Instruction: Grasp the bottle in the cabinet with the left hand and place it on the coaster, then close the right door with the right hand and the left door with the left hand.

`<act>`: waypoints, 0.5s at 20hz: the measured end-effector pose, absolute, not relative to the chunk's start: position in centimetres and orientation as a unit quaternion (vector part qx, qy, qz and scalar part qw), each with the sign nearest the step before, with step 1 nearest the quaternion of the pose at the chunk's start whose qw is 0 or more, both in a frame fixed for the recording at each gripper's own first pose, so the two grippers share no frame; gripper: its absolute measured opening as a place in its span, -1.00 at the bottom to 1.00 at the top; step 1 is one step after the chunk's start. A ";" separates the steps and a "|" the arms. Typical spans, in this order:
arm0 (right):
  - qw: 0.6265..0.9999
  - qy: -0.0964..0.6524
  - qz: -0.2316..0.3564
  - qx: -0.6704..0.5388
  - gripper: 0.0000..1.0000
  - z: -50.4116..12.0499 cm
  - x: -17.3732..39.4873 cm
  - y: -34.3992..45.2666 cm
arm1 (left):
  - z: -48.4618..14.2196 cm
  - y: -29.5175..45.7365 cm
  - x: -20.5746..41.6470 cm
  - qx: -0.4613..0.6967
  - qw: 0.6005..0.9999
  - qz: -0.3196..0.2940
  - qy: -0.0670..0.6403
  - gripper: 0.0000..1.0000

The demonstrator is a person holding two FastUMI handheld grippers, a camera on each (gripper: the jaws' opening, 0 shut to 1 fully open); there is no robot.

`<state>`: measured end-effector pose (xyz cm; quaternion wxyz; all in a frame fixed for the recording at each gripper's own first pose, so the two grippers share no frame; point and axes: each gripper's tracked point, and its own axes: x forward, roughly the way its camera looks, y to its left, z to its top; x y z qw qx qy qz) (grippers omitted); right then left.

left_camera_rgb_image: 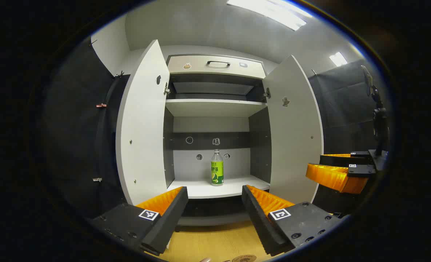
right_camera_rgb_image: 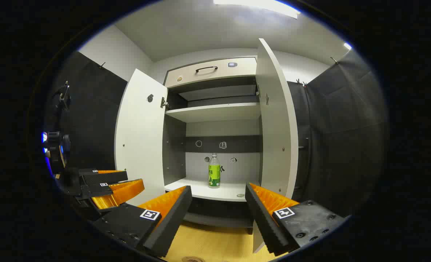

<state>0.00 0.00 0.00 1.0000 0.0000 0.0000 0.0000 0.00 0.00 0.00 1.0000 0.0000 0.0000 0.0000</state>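
A clear bottle [left_camera_rgb_image: 217,169] with a green label stands upright on the lower shelf [left_camera_rgb_image: 208,188] of the white cabinet, and the bottle [right_camera_rgb_image: 214,173] appears again in the right gripper view. Both doors are swung wide: the left door [left_camera_rgb_image: 142,123] and the right door [left_camera_rgb_image: 295,127]. My left gripper [left_camera_rgb_image: 214,213] is open, well short of the cabinet, with the bottle framed far off between its fingers. My right gripper [right_camera_rgb_image: 218,214] is open too, also back from the shelf. The round coaster [left_camera_rgb_image: 243,258] peeks in at the bottom edge on the wooden table.
A wooden tabletop [left_camera_rgb_image: 215,242] lies in front of the cabinet. An upper shelf [left_camera_rgb_image: 215,105] and a drawer with a dark handle [left_camera_rgb_image: 218,63] sit above. Black cloth walls flank both sides. The other gripper [left_camera_rgb_image: 340,173] hovers off to the right in the left gripper view.
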 end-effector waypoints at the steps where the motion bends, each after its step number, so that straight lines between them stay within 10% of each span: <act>1: 1.000 -0.001 -0.002 0.000 0.95 0.1 -0.1 0.0 | -0.1 0.1 -0.1 0.001 1.000 0.001 -0.001 0.90; 10: 1.000 -0.002 -0.005 -0.001 0.95 0.2 -0.5 0.7 | -0.4 -0.3 -0.5 -0.002 1.000 -0.017 0.003 0.89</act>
